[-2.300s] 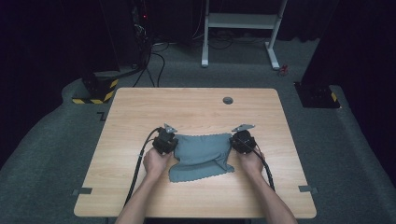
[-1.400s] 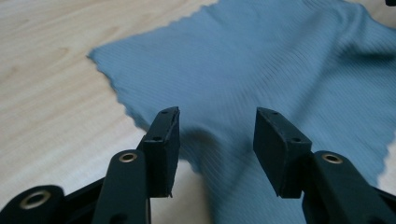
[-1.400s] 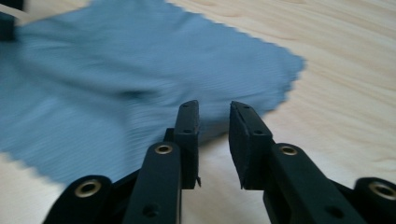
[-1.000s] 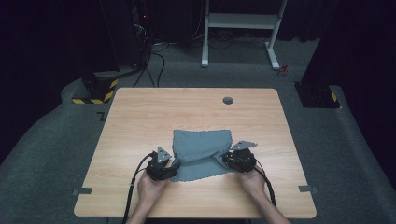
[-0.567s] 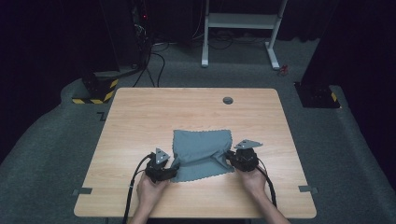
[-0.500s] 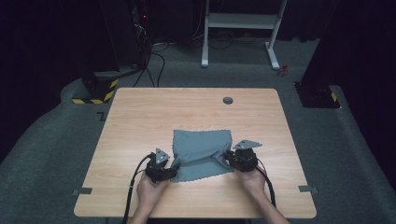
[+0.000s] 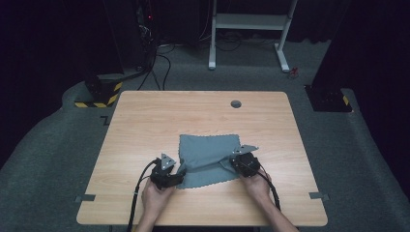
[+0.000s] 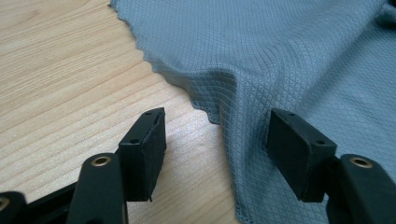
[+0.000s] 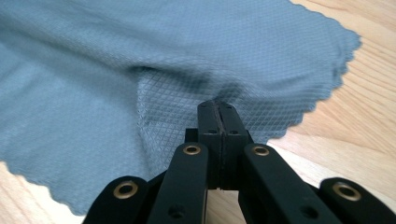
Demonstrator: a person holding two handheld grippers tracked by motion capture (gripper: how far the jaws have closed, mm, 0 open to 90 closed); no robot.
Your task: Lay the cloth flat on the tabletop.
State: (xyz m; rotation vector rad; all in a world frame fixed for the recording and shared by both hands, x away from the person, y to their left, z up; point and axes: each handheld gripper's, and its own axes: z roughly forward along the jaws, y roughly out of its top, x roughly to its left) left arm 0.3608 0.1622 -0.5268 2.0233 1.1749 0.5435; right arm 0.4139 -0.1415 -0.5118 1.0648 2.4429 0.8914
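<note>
A grey-blue cloth (image 7: 208, 153) with a scalloped edge lies spread on the wooden table (image 7: 145, 125). My left gripper (image 7: 179, 175) sits at the cloth's near left corner. In the left gripper view its jaws (image 8: 217, 133) stand wide after just opening. The cloth's edge (image 8: 280, 46) lies between the pads, which do not press on it. My right gripper (image 7: 232, 162) is at the cloth's right side. Its jaws (image 9: 218, 109) have just closed and pinch a raised fold of the cloth (image 9: 116, 56).
A round grommet hole (image 7: 236, 103) sits near the table's far edge. Behind the table stand a white frame (image 7: 251, 21) and a yellow-black striped base (image 7: 96, 96). Bare wood lies to the left, right and far side of the cloth.
Both grippers came from mid-table toward the near edge, and the cloth, bunched between them before, now lies spread flat. Over the last second the hands have hardly moved.
</note>
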